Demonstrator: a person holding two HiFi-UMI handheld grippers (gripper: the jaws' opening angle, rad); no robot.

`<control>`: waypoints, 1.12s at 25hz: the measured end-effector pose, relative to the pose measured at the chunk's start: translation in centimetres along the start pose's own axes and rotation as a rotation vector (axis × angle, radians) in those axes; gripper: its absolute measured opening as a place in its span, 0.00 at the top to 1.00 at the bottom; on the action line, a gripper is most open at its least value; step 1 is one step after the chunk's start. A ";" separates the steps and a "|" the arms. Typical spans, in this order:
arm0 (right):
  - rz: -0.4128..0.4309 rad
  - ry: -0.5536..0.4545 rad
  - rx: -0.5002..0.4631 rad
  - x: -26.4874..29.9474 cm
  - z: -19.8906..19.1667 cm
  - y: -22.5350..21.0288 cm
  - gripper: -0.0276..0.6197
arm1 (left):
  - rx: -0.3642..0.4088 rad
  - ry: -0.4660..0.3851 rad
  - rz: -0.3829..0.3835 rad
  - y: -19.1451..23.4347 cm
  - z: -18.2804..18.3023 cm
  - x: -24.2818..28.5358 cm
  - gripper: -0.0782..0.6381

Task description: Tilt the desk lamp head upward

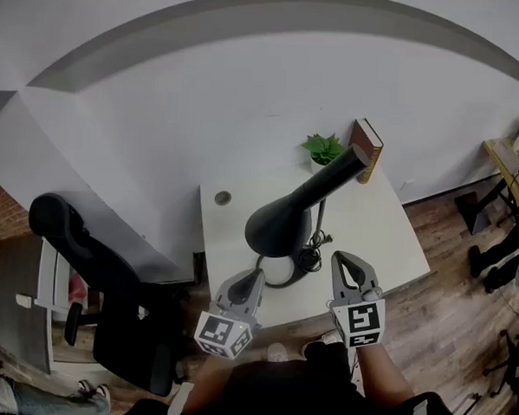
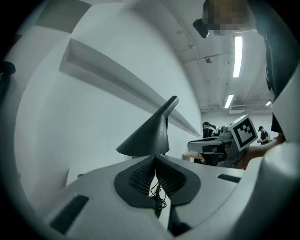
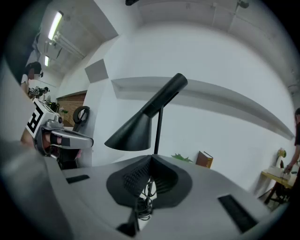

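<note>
Head view: the left gripper and right gripper are seen closed on nothing, with the desk lamp head just beyond their fingertips, untouched. It is judged rigid, smooth, slippery; the wide rim is best gripped.

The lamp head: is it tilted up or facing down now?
Facing down: the lamp head slopes, wide mouth low toward the desk, narrow end high.
</note>
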State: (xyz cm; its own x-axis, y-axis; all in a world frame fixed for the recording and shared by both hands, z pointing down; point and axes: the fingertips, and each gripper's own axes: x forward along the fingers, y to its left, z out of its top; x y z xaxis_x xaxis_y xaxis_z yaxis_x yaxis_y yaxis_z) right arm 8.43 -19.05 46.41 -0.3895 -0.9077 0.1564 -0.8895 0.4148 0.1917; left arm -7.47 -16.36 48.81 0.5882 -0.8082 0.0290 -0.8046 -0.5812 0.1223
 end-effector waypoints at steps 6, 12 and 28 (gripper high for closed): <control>0.005 0.000 -0.002 0.0 0.2 0.3 0.96 | 0.017 -0.004 -0.007 -0.6 0.4 0.1 0.88; 0.014 0.006 -0.061 0.4 0.5 0.9 0.96 | 0.039 -0.005 -0.004 -0.6 0.5 0.3 0.88; 0.062 0.007 0.028 3.8 -1.2 -0.3 0.88 | -0.200 -0.029 0.033 2.3 0.0 1.5 0.65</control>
State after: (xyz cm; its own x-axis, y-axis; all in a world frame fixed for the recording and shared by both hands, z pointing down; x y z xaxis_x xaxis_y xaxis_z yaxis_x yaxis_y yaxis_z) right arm 7.51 -22.59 48.15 -0.4425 -0.8797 0.1741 -0.8701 0.4682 0.1539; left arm -8.46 -18.95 49.10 0.5567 -0.8307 0.0083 -0.7895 -0.5260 0.3164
